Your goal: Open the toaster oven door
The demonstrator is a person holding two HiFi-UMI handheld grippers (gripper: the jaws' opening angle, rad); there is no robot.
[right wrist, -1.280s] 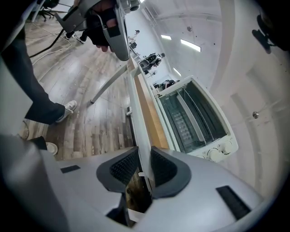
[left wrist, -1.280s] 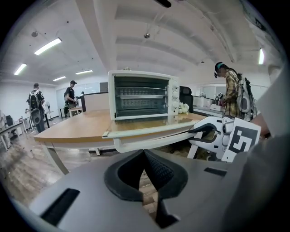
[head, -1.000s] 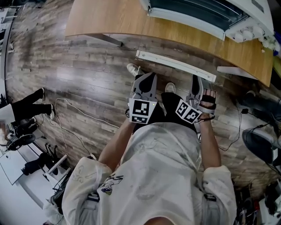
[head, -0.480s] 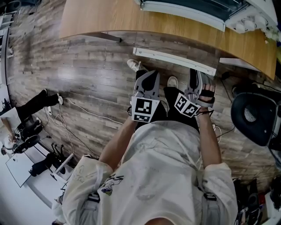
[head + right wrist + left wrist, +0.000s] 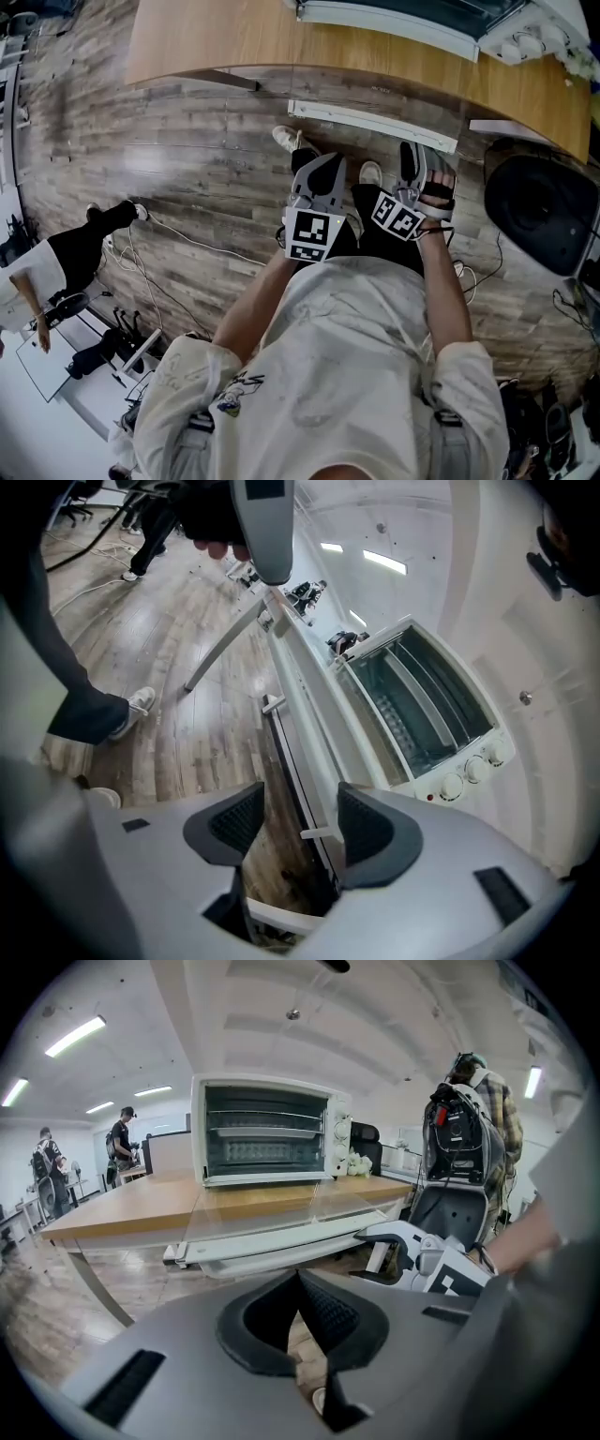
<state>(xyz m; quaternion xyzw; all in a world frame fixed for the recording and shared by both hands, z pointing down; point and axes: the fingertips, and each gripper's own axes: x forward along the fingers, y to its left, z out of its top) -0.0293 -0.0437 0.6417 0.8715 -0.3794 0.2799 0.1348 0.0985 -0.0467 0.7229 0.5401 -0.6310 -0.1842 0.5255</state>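
The white toaster oven (image 5: 267, 1129) stands on the wooden table (image 5: 234, 42). Its glass door (image 5: 272, 1218) lies folded down flat, reaching out past the table edge, with the white handle bar (image 5: 375, 122) at its front. Both grippers hang low in front of the person, below the door. My left gripper (image 5: 317, 178) is shut, its pads (image 5: 323, 1312) meeting with nothing between them. My right gripper (image 5: 412, 164) is apart from the door, and its jaws (image 5: 300, 817) are opening, with only floor and the door's edge (image 5: 300, 714) seen through the gap.
A black office chair (image 5: 539, 202) sits on the floor at the right, close to the right arm. Cables trail across the wood floor (image 5: 169, 234). A person (image 5: 56, 267) stands at the far left, another in a plaid shirt (image 5: 478, 1119) beside the table.
The black chair has come further into view at the right. Both grippers have edged slightly toward the table. The person at the left has shifted.
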